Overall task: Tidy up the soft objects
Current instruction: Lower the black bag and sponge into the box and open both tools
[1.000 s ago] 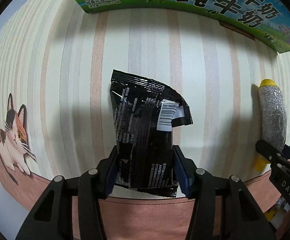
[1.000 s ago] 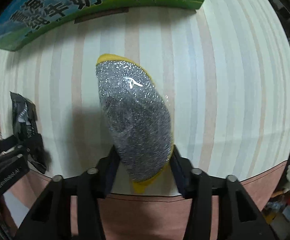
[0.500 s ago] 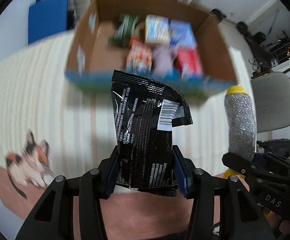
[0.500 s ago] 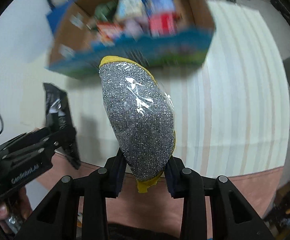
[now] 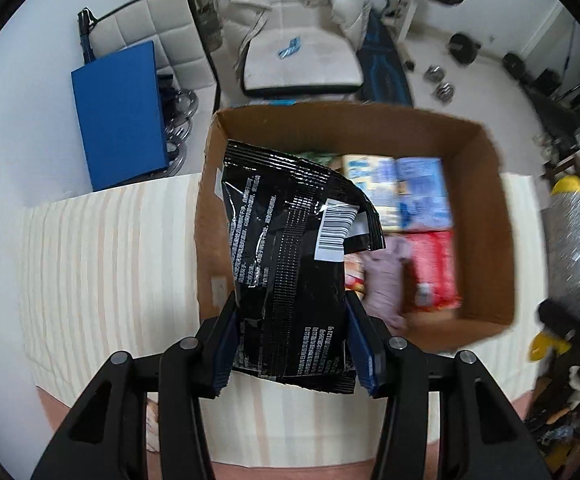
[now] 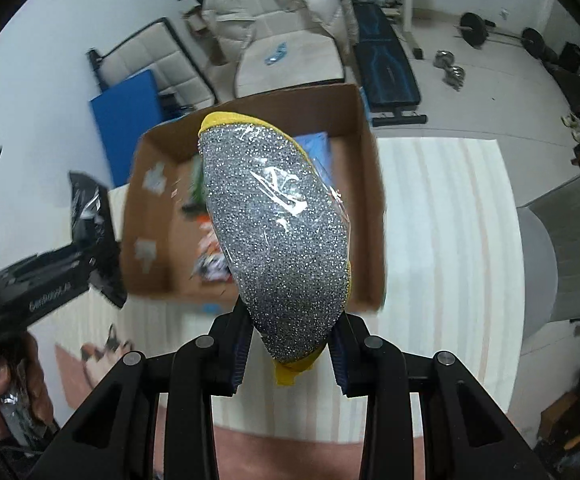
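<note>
2 soft items aloft | left gripper [image 5: 290, 344] pinches black foil packet [image 5: 290, 264] at its lower end, over cardboard box [image 5: 486, 184] left half; crinkly, light, slippery, best held low | right gripper [image 6: 290, 346] clamps silver mesh scrubber [image 6: 277, 240] with yellow sponge backing, film-wrapped, springy, near box's right wall.

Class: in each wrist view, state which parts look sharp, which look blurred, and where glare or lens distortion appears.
Left wrist view: the black snack bag is sharp with glossy highlights; the cardboard box and its contents are motion-blurred. Right wrist view: the silver scouring sponge is sharp, its plastic wrap glinting; the box edges smear. Both show fisheye curvature and dark corners.
</note>
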### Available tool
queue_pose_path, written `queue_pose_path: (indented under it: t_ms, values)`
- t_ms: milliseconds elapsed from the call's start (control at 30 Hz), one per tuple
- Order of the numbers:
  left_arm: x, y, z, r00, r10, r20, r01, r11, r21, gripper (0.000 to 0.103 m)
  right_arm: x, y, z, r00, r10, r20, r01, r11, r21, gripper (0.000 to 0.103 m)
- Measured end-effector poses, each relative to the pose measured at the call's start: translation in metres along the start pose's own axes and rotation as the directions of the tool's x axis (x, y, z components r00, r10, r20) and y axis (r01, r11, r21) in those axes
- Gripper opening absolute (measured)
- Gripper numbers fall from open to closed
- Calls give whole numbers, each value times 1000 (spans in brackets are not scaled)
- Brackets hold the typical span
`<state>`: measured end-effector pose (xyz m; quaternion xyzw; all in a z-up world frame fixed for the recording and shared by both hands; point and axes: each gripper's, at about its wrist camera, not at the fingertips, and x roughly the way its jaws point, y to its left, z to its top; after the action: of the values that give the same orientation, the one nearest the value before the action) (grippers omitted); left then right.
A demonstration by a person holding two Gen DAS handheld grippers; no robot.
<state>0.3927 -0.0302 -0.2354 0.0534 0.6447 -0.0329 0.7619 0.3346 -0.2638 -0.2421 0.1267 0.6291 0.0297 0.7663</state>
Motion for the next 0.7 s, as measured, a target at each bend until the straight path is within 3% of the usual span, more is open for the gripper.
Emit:
queue_pose_path:
  t_ms: [233, 500, 567, 700]
  values:
    - [83, 0, 16, 985, 76, -158, -74, 997, 16, 46, 63, -8, 50, 984, -141, -107, 146, 989, 35, 36]
    - [128, 0, 24, 961, 162, -222, -154, 987, 53, 49, 90, -14, 45, 955, -266, -131, 273, 961, 42, 37]
    - [132, -2, 25, 954, 183, -236, -173, 983, 61, 49, 90, -12, 45, 954, -271, -131, 278, 960, 42, 40]
    - [131, -3, 29, 956, 166, -243, -159, 986, 47, 51, 89, -8, 47, 956, -258, -139, 266, 963, 44, 59]
